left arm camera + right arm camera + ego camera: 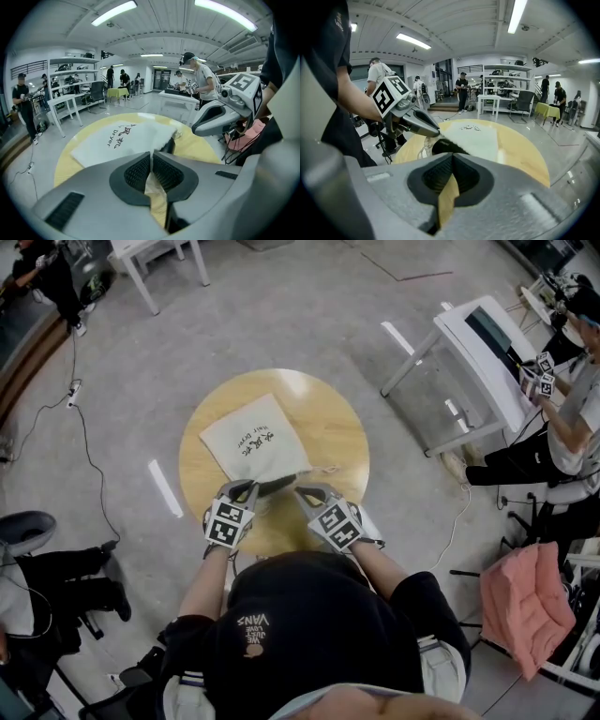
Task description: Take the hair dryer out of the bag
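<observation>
L gripper (246,490) sits at the near-left corner of the bag (251,442), by its mouth; jaws pinched on the white hem, w/ fabric showing betw. the pads (138,171) in the left gripper view. Bag lies flat on the round table (333,423), print up, mouth toward the person. Hair dryer (277,486) is inside; only its dark end shows at the mouth, betw. the two grippers; rest is hidden under cloth. R gripper (307,493) is just right of the mouth; jaws clenched together w/ nothing in them.

Step in hand, as I judge it: hold the mouth open, then grab the dryer. To do it well: L lifts the hem up & a bit back so the opening gapes; R opens wide before going in, comes in low along the tabletop & takes the dark end squarely; then pull straight toward the person while L holds the bag back, else the bag may drag along w/ the dryer.
</observation>
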The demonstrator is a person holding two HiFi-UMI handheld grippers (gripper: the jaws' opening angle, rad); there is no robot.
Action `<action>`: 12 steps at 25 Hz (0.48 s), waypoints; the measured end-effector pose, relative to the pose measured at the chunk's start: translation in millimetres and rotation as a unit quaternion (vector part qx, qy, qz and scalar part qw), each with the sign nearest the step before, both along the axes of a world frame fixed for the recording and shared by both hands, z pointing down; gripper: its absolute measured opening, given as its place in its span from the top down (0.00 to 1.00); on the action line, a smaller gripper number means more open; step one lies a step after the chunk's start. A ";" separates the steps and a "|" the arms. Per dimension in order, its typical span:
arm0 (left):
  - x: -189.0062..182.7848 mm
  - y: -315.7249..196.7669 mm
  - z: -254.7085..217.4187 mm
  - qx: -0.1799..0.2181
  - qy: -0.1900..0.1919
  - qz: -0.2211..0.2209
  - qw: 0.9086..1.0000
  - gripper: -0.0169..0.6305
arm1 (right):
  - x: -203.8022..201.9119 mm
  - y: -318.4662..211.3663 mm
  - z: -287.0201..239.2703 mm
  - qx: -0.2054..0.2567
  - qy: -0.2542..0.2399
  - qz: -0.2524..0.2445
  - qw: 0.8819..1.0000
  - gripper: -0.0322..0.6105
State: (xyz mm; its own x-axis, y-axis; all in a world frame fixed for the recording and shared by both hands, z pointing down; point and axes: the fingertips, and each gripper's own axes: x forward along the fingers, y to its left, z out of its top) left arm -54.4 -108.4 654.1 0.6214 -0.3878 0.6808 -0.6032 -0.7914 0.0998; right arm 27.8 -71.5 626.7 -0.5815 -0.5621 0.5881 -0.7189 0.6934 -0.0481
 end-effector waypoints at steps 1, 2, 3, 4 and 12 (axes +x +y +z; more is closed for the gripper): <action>0.0 -0.8 -0.5 -0.003 0.004 -0.004 1.000 0.92 | -0.6 -0.5 3.0 -0.002 0.003 -0.004 1.000 0.95; -0.4 -2.6 -1.1 -0.005 0.008 -0.009 1.000 0.92 | -1.7 -0.9 5.8 -0.004 0.005 -0.008 1.000 0.95; -1.1 -5.6 -1.4 -0.005 0.011 -0.014 1.000 0.92 | -2.8 -1.4 8.1 -0.006 0.006 -0.013 1.000 0.95; -1.9 -8.7 -1.5 -0.006 0.014 -0.019 1.000 0.92 | -3.7 -2.2 10.0 -0.007 0.008 -0.018 1.000 0.95; -4.5 -22.4 1.5 -0.037 0.021 -0.041 0.998 0.92 | -7.6 -11.5 19.3 -0.015 0.032 -0.057 0.998 0.95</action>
State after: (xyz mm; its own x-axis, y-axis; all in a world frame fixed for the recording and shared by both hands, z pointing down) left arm -58.8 -130.8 655.6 0.6184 -0.3884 0.6832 -0.6598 -0.7288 0.1830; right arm 20.2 -83.0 646.0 -0.6010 -0.4765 0.6417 -0.6383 0.7693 -0.0266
